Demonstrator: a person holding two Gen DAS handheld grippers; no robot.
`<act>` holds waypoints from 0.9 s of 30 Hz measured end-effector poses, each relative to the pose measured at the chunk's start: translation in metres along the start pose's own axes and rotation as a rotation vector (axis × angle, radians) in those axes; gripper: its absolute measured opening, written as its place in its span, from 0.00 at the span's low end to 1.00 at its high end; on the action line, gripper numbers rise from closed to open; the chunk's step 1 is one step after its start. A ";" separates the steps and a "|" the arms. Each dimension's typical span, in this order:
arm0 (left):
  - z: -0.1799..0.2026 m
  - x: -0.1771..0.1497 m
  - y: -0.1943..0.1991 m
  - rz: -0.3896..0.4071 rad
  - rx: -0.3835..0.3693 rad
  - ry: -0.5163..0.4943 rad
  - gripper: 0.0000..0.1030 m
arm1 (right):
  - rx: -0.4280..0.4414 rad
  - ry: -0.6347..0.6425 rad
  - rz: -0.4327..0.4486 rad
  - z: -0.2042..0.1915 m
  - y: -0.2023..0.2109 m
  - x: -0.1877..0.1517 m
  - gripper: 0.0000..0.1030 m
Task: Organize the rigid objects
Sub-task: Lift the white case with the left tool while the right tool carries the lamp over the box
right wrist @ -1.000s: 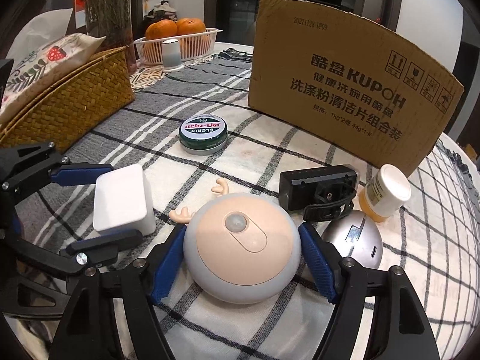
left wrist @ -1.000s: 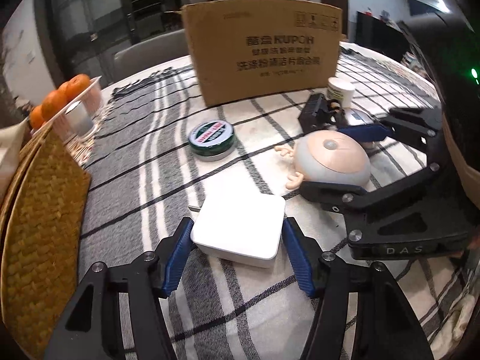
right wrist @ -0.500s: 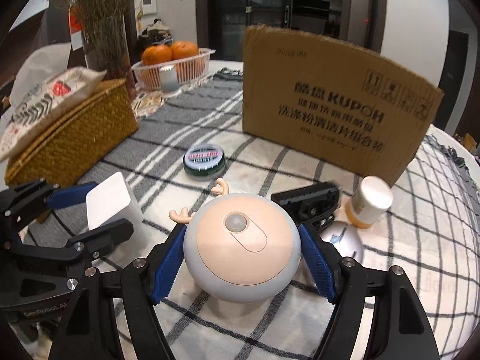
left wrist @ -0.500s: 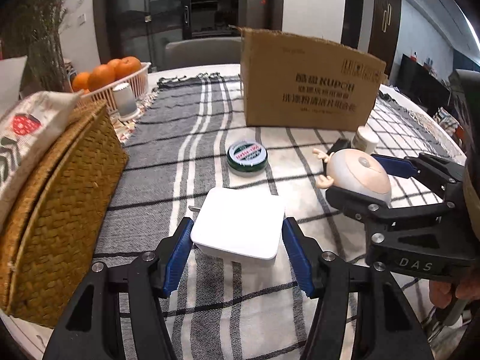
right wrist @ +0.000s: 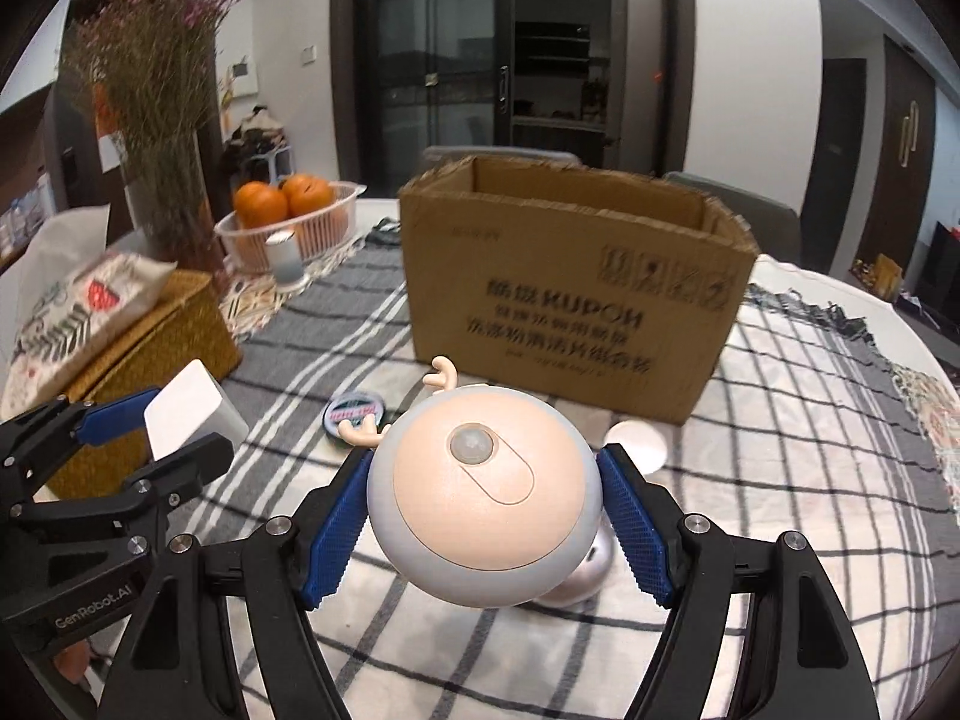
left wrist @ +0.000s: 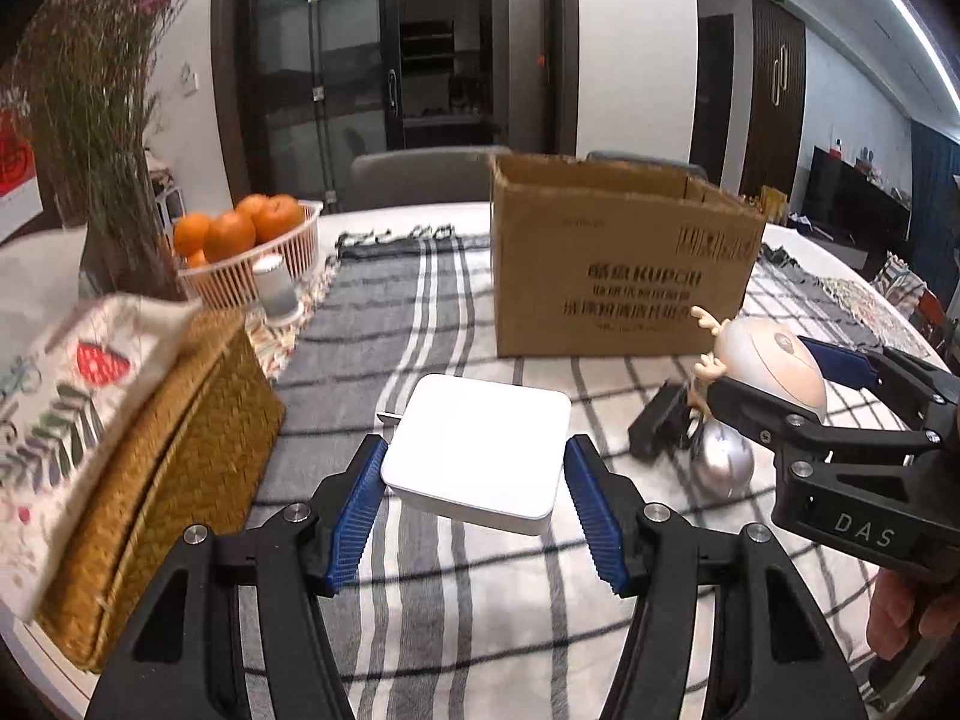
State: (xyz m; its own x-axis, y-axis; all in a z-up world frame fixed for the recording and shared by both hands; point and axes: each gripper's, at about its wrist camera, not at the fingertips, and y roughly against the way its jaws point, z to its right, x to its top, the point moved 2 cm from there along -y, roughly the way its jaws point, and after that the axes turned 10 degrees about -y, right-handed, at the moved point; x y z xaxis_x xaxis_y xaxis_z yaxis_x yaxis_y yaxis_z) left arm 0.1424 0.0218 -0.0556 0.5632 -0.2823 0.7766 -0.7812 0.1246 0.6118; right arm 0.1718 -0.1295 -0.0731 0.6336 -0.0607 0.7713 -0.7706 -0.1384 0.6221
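Your left gripper [left wrist: 474, 468] clamped on the white box [left wrist: 480, 450], your right gripper [right wrist: 480, 510] closed around the antlered round gadget [right wrist: 483, 492] (both lifted), open cardboard box [right wrist: 570, 294] far behind

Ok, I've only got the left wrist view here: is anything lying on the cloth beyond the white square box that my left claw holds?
Observer: Yes. The right wrist view shows a round green tin on the checked cloth, past the white square box in the left claw.
Operator: And is anything hidden behind the round grey-and-beige antlered light in the right claw?
Observer: A white-capped bottle sits just past the antlered light held in the right claw, in front of the brown cardboard box.
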 end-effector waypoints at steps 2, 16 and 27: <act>0.001 0.009 0.001 0.015 0.002 0.000 0.58 | -0.009 -0.015 0.017 0.005 0.006 0.005 0.73; 0.009 0.069 0.000 0.106 -0.041 0.004 0.58 | -0.065 -0.100 0.125 0.029 0.028 0.051 0.73; 0.010 0.110 -0.010 0.143 -0.047 -0.010 0.58 | -0.090 -0.153 0.168 0.045 0.033 0.086 0.73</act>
State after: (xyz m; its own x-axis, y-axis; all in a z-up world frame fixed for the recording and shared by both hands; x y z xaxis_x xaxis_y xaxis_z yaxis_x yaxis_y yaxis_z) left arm 0.2096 -0.0195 0.0217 0.4437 -0.2680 0.8552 -0.8397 0.2091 0.5012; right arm 0.2041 -0.1842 0.0071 0.4937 -0.2250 0.8400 -0.8648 -0.0252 0.5015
